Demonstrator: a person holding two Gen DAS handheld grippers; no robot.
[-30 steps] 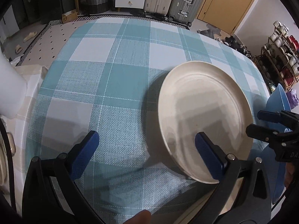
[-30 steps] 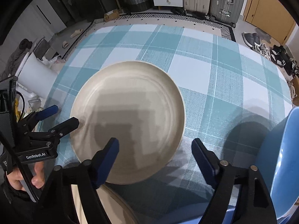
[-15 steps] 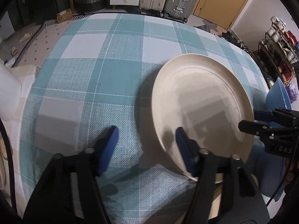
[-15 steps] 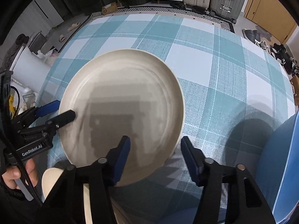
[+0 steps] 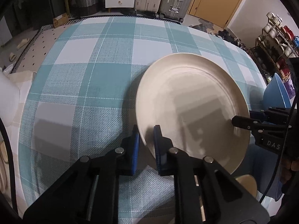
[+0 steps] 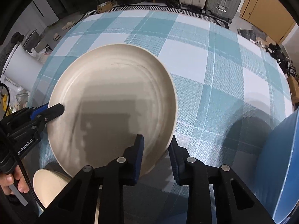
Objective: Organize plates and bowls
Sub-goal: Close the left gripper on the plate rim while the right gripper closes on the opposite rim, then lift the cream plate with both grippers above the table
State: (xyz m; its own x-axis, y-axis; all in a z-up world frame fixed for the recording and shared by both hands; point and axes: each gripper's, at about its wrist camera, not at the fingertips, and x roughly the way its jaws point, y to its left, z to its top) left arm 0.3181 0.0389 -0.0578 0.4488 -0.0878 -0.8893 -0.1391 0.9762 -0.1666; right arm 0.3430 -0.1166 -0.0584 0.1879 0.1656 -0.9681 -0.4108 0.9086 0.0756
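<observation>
We have the cream plate (image 5: 192,110) tilted over the near part of the checked tablecloth (image 5: 84,85), left gripper (image 5: 146,140) clamped on its left rim, right gripper (image 6: 157,149) just closing across the opposite rim, a smaller plate (image 6: 48,186) below.

Table (image 5: 97,59) covered edge to edge by a woven cloth (image 6: 214,78) in teal, pale blue and white checks, thin white lines crossing the squares. Cloth lies flat; soft shadows fall across its near part. Far edge of the table meets a black-and-white patterned rug (image 6: 196,15) on the floor. 1 large cream plate (image 5: 190,108) sits over the near half, tilted, one side raised off the cloth; whether the other side touches it cannot be told. A blue bowl (image 6: 280,160) stands at the right edge of the table. A smaller cream dish (image 6: 50,186) shows at the near edge, partly hidden under the big plate.
</observation>
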